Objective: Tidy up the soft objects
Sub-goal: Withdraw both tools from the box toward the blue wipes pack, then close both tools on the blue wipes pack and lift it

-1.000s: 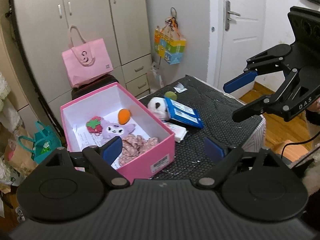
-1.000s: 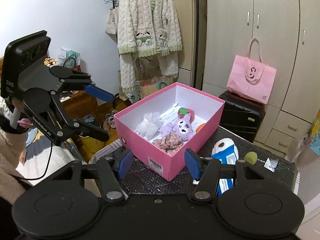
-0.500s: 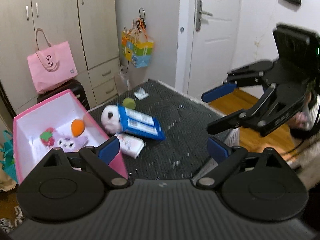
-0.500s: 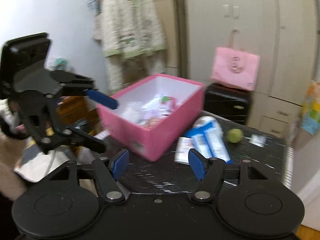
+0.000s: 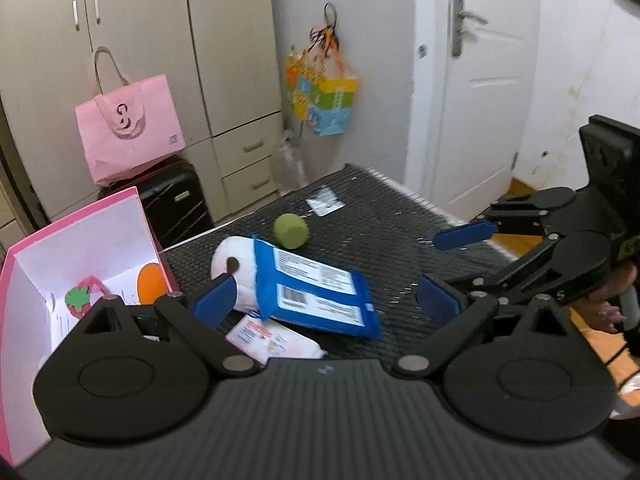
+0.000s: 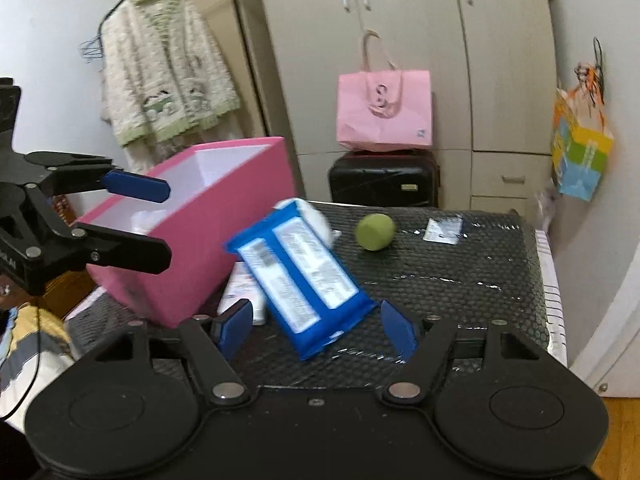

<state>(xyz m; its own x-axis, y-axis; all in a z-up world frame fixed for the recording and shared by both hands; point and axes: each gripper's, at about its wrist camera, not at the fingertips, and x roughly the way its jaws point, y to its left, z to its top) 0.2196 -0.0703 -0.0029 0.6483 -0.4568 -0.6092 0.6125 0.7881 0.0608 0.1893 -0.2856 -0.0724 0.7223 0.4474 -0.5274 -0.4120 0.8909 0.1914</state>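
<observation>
On the black mesh-covered table (image 6: 460,280), the flat blue plastic wipes pack (image 6: 298,276) lies at twelve o'clock just ahead of the nearer right tool (image 6: 316,330), long axis running eleven-to-five, both the right and left tool (image 5: 324,300) spread apart and empty, their jaws having just been opening.

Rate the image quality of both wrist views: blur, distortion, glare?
Left wrist view: mild motion blur; the hanging colourful bag is smeared, while the blue pack label stays fairly legible; fisheye bends the door. Right wrist view: blurrier; the blue pack print is unreadable, the cardigan soft, dark corners from the lens, and glare streaks on the black table cover.
</observation>
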